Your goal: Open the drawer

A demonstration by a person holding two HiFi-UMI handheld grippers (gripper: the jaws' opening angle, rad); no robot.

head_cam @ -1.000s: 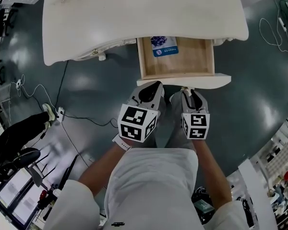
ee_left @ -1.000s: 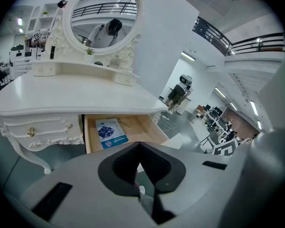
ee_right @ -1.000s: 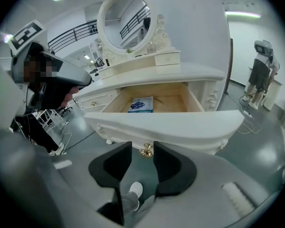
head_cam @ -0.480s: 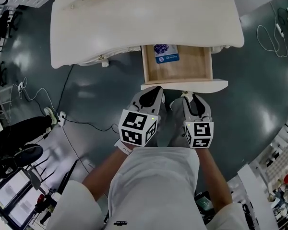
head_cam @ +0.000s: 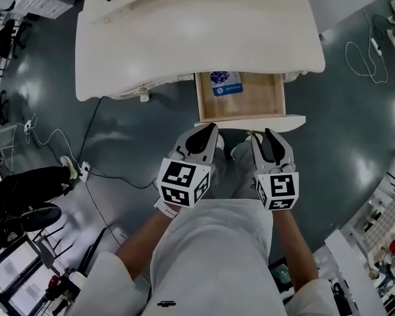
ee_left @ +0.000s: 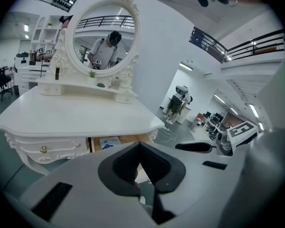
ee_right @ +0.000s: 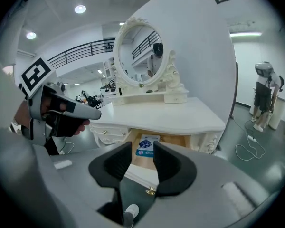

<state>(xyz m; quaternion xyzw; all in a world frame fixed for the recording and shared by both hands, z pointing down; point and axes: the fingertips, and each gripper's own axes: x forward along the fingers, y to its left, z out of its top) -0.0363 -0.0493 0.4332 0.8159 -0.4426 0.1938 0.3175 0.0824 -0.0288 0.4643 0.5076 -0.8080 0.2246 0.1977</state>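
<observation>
**Operator:** Report the position of the drawer (head_cam: 250, 101).

**Inspector:** It is pulled out from under the top of the white desk (head_cam: 197, 38), with its wooden interior exposed. A blue-and-white packet (head_cam: 225, 83) lies at the rear left of the compartment. The white drawer front (head_cam: 250, 120) faces the person.

**Operator:** Condition of the left gripper (head_cam: 199, 137)?

**Inspector:** Its jaws are pressed together at the tips with nothing between them. It is held just short of the drawer front, towards its left end, and is not touching it.

**Operator:** And the right gripper (head_cam: 271, 137)?

**Inspector:** Its jaws are spread and pinch nothing. The gap between them frames the packet and the small brass knob (ee_right: 152, 191). This gripper is also near the drawer front and apart from it
</observation>
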